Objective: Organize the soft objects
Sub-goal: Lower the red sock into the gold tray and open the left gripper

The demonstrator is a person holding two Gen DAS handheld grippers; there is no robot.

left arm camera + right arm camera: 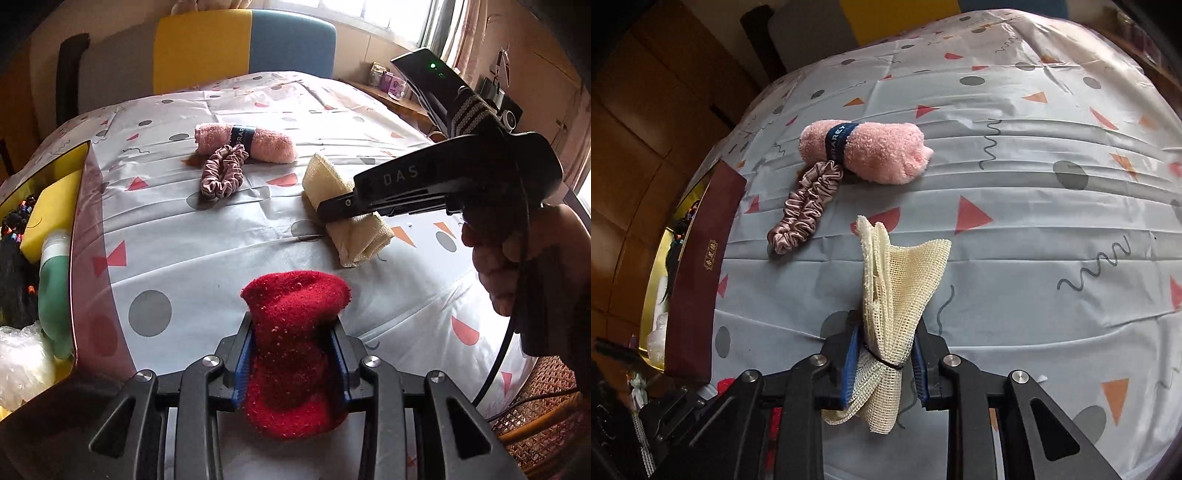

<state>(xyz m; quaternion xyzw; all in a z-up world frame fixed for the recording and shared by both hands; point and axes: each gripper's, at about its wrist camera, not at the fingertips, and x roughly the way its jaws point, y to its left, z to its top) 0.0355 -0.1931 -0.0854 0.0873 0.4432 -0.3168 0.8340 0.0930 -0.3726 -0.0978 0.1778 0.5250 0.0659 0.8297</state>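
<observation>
Left wrist view only: left hand-held gripper [295, 354] clamped on red sock [295, 343], blue pads pressed into its sides, sock's long axis running forward along the fingers, toe end bulging past the tips above the desk [207, 236]. Same view alone shows the box [83, 236] interior at left: yellow sponge [51, 210], green bottle [55, 291], dark beaded item [16, 236], bubble wrap [22, 358]. Also a yellow-blue chair [243, 40] behind the desk, window and shelf clutter far right, wicker chair [539, 413] lower right.

Right wrist view only: right hand-held gripper [884, 354] clamped on cream mesh cloth [897, 291], bundled and cinched by a black tie at the pads; long axis forward, loose end fanning out ahead of the tips. Box seen from outside as a maroon wall, contents mostly hidden.

In left view the right hand-held gripper [332, 208] comes in from the right, its body covering the middle of the mesh cloth [354, 236]; cloth looks low on the desk, contact unclear.

Both views: pink towel roll [864, 151] with dark band lying crosswise mid-desk, pink scrunchie [805, 206] touching its banded end, stretched toward the box. Both lie free on the patterned cover, apart from the two grippers.
</observation>
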